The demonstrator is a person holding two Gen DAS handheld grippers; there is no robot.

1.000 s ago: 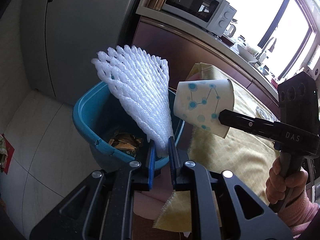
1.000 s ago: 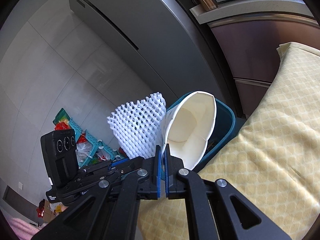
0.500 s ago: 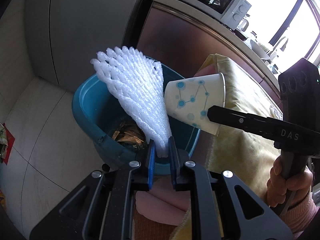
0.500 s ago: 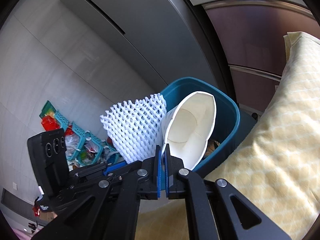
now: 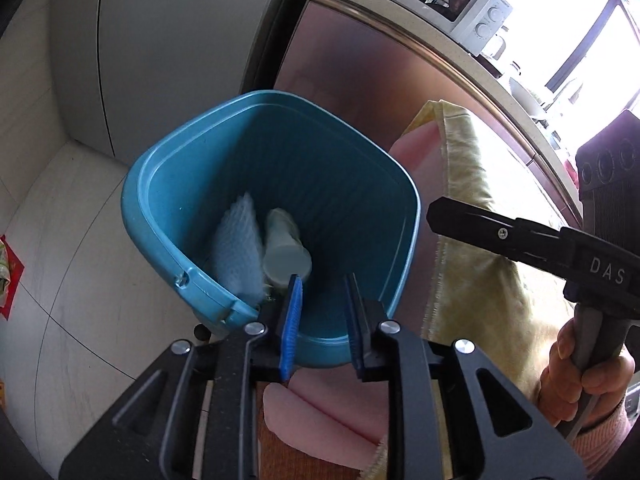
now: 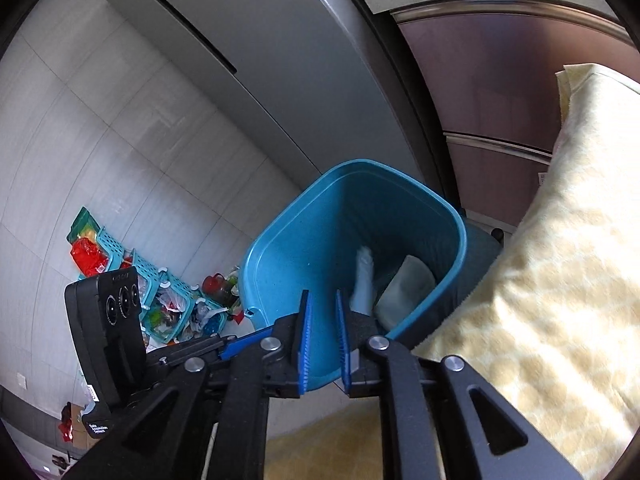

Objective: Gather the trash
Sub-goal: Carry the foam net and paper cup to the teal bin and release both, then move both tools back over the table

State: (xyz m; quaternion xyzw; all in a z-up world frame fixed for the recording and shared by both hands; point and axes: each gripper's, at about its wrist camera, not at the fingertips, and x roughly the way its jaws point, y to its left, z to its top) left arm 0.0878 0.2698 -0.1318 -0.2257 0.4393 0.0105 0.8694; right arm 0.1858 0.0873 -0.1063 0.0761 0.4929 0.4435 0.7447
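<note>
— 2 bits in the blue bin (image 5: 168, 184): foam net (image 5: 238, 248) and paper cup (image 5: 286, 254), touching.
— Grippers?
— Left gripper (image 5: 322, 320) and right gripper (image 6: 322, 340) above, jaws parted, empty.
— Fragile?
— Probably light, squashy; I'd pinch the cup's rim.

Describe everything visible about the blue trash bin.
The blue trash bin is a smooth plastic tub with a rounded-square mouth, a rolled rim and ribbed inner walls. It stands on the pale tiled floor beside the cloth-covered table edge, in front of a grey fridge. Inside lie a white foam net and a paper cup, side by side, slightly blurred. A small hole shows below the rim. Both tools are above it, open, touching nothing.
</note>
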